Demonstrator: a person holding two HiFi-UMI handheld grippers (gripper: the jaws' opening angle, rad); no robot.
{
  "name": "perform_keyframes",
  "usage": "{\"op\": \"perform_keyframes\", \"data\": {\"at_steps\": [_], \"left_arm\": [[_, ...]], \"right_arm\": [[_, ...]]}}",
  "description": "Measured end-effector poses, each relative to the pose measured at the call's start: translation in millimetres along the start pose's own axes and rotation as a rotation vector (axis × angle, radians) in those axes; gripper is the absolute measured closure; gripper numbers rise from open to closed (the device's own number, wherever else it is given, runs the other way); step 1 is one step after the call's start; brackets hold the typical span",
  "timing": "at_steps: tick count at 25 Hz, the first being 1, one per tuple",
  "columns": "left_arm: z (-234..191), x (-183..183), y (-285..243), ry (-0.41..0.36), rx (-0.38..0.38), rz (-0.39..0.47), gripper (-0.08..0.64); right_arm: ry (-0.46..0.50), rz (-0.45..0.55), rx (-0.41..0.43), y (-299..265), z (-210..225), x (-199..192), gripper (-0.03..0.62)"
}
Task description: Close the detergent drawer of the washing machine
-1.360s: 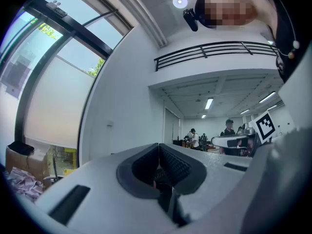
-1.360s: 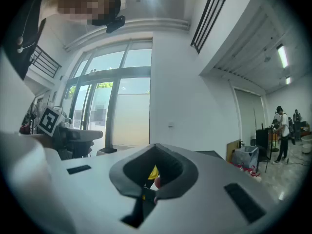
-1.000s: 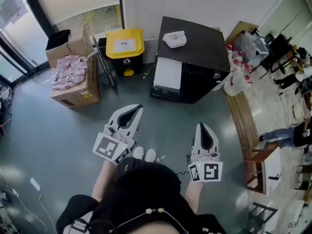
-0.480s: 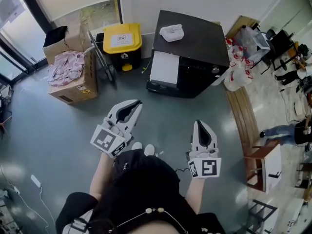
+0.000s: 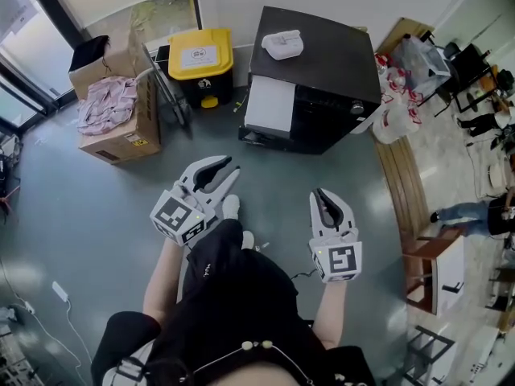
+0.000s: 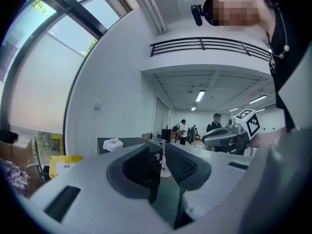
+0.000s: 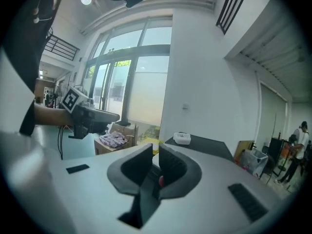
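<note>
The black washing machine (image 5: pixel 322 63) stands against the far wall. Its white detergent drawer (image 5: pixel 269 107) sticks out from the front at the left. Both grippers hover over the floor well short of the machine, pointing towards it. My left gripper (image 5: pixel 229 170) has its jaws opening, with a clear gap and nothing between them (image 6: pixel 158 152). My right gripper (image 5: pixel 328 198) is also opening, by a narrower gap, and holds nothing (image 7: pixel 155 155). The machine's black top (image 7: pixel 204 143) shows beyond the right jaws.
A small white object (image 5: pixel 286 44) lies on the machine's top. A yellow-lidded bin (image 5: pixel 199 59) stands left of the machine, with a cardboard box of pink cloth (image 5: pixel 113 111) further left. Bags (image 5: pixel 394 95) and a wooden board lie right of the machine. Grey floor lies between me and the machine.
Both grippers were shut and now stand parted. Both have come down a little, and the person's foot has stepped forward between them.
</note>
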State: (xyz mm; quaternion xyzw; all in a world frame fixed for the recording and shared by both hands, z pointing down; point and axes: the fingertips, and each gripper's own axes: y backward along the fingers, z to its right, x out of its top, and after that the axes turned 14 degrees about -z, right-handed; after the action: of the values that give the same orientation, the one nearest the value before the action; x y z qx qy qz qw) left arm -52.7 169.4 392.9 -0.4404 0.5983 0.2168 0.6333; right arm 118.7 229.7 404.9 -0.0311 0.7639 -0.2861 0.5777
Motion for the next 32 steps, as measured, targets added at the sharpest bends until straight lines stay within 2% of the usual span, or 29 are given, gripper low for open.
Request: {"op": "perform_keyframes", "data": {"at_steps": [5,10,16,25,32], "left_arm": [[-17.4,-16.1,-18.0,-0.054,0.017,-0.059,0.472],[-36.4,-32.1,-46.9,-0.013,-0.11,-0.109,0.465],[-65.8,-53.2,-92.6,0.002,-0.209,-0.203,0.449],[-83.0,-87.8,-150.4,-0.141,-0.446,-0.399,0.445],[-112.2,-122.2,-176.8,-0.216,-0.513,-0.526,0.445]], "right_arm": [[0.058,-0.077,0.041,-23.1,4.2,-14.6,0.536],[0.132,-0.192,0.119,-62.5,5.8,-29.9,0.512],[0.243,-0.317,0.214,-120.6,7.4,-39.8,0.515],[0.334,-0.477,0.334,-202.7,13.3,-51.9,0.525],[0.427,-0.609,0.421,-249.5,8.8,-77.6,0.528]]}}
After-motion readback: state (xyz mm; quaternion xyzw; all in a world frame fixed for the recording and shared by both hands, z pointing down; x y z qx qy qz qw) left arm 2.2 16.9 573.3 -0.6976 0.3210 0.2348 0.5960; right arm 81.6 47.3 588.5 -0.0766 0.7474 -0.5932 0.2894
